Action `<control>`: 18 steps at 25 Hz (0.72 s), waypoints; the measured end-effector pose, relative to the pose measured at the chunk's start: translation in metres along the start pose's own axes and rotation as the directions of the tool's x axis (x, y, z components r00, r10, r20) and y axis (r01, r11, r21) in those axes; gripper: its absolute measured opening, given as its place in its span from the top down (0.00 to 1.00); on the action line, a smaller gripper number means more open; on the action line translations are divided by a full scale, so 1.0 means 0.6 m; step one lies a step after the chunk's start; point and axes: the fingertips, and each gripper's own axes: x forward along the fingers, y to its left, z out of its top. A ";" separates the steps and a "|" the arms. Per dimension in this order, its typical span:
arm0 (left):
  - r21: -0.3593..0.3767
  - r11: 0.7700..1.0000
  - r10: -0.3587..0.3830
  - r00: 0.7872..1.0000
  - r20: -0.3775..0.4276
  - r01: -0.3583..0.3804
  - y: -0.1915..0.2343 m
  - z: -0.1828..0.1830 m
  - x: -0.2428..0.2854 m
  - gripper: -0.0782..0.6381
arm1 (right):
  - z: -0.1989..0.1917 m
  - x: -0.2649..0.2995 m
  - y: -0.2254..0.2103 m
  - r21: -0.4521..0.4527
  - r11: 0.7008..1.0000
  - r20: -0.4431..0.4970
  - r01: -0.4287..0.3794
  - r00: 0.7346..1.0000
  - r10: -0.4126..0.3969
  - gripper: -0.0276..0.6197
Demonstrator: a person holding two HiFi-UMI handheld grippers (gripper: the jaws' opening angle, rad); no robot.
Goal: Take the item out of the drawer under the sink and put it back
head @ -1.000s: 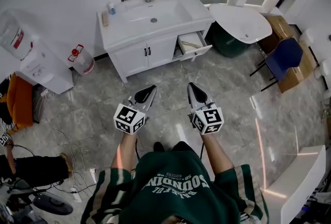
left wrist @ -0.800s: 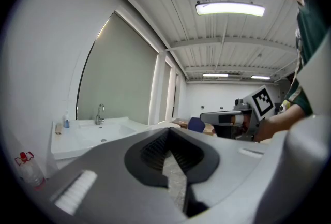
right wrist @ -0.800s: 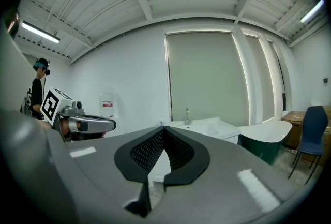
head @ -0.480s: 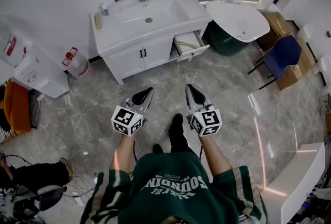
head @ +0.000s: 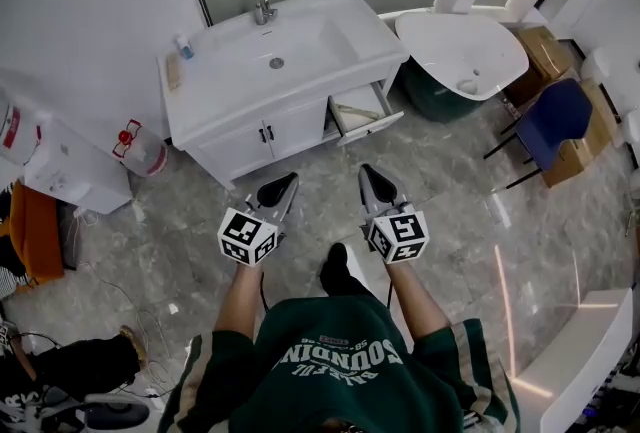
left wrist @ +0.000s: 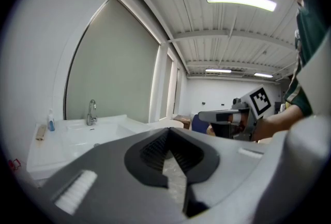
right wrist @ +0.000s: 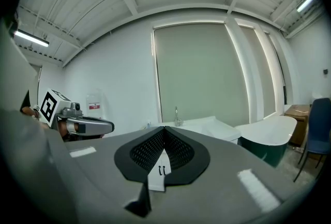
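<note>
The white sink cabinet (head: 240, 86) stands ahead against the wall, with a faucet (head: 262, 3) at its back. Its right-hand drawer (head: 364, 113) is pulled open and a pale, stick-like item (head: 356, 111) lies inside. My left gripper (head: 284, 183) and right gripper (head: 369, 173) are held side by side above the floor, short of the cabinet, both shut and empty. In the left gripper view the shut jaws (left wrist: 168, 131) point past the sink basin (left wrist: 77, 135). In the right gripper view the shut jaws (right wrist: 164, 128) point at the cabinet doors (right wrist: 161, 170).
A water dispenser (head: 55, 166) and a water bottle (head: 140, 149) stand left of the cabinet. A white oval tabletop (head: 460, 46), a blue chair (head: 553, 113) and cardboard boxes (head: 545, 46) are on the right. Cables and a seated person (head: 60, 361) are at the lower left.
The person has stepped forward, so the sink cabinet and its open drawer are nearer and lower in the head view. Both grippers stay shut, side by side.
</note>
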 end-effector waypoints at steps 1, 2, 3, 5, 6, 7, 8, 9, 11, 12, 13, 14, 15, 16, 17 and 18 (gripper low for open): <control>-0.002 1.000 0.003 1.000 -0.001 -0.003 0.008 0.006 0.024 0.82 | 0.006 0.015 -0.021 -0.001 1.000 -0.002 -0.004 1.000 0.004 0.95; -0.003 1.000 0.005 1.000 -0.002 -0.005 0.015 0.012 0.048 0.82 | 0.011 0.030 -0.042 -0.001 1.000 -0.004 -0.006 1.000 0.006 0.95; -0.005 1.000 0.007 1.000 -0.003 -0.007 0.022 0.017 0.073 0.82 | 0.015 0.044 -0.063 0.000 1.000 -0.005 -0.008 1.000 0.008 0.95; -0.007 1.000 0.010 1.000 -0.005 -0.010 0.036 0.025 0.119 0.82 | 0.022 0.072 -0.103 0.004 1.000 -0.008 -0.012 1.000 0.012 0.95; -0.008 1.000 0.013 1.000 -0.007 -0.013 0.041 0.029 0.140 0.82 | 0.024 0.085 -0.120 0.007 1.000 -0.011 -0.016 1.000 0.016 0.95; -0.009 1.000 0.015 1.000 -0.008 -0.015 0.046 0.033 0.161 0.82 | 0.025 0.096 -0.137 0.008 1.000 -0.015 -0.021 1.000 0.021 0.95; -0.009 1.000 0.017 1.000 -0.009 -0.017 0.050 0.036 0.180 0.82 | 0.025 0.107 -0.153 0.009 1.000 -0.019 -0.026 0.999 0.026 0.95; -0.009 1.000 0.018 1.000 -0.011 -0.018 0.054 0.038 0.199 0.82 | 0.024 0.118 -0.168 0.010 1.000 -0.023 -0.029 0.999 0.029 0.95; -0.008 1.000 0.015 1.000 -0.017 -0.016 0.058 0.039 0.230 0.82 | 0.022 0.135 -0.195 0.012 0.999 -0.031 -0.032 0.999 0.033 0.95; -0.008 1.000 0.014 1.000 -0.021 -0.014 0.060 0.039 0.243 0.82 | 0.022 0.143 -0.206 0.015 0.999 -0.034 -0.033 0.999 0.034 0.95; -0.009 1.000 0.012 1.000 -0.027 -0.012 0.063 0.037 0.255 0.82 | 0.021 0.150 -0.215 0.017 0.999 -0.037 -0.034 0.999 0.034 0.95; -0.011 1.000 0.011 0.999 -0.032 -0.012 0.068 0.036 0.266 0.82 | 0.021 0.157 -0.224 0.020 0.999 -0.039 -0.034 0.999 0.034 0.95; -0.014 1.000 0.011 0.999 -0.035 -0.011 0.073 0.036 0.276 0.82 | 0.021 0.164 -0.233 0.023 0.999 -0.039 -0.033 0.999 0.034 0.95; -0.016 1.000 0.010 0.999 -0.038 -0.010 0.079 0.037 0.287 0.82 | 0.022 0.172 -0.242 0.026 0.999 -0.040 -0.032 0.999 0.033 0.95; -0.018 1.000 0.008 0.999 -0.040 -0.009 0.084 0.039 0.297 0.82 | 0.023 0.180 -0.250 0.029 0.999 -0.040 -0.030 0.999 0.031 0.95; -0.019 1.000 0.006 0.999 -0.043 -0.007 0.089 0.041 0.307 0.82 | 0.024 0.187 -0.258 0.032 0.999 -0.041 -0.029 0.999 0.030 0.95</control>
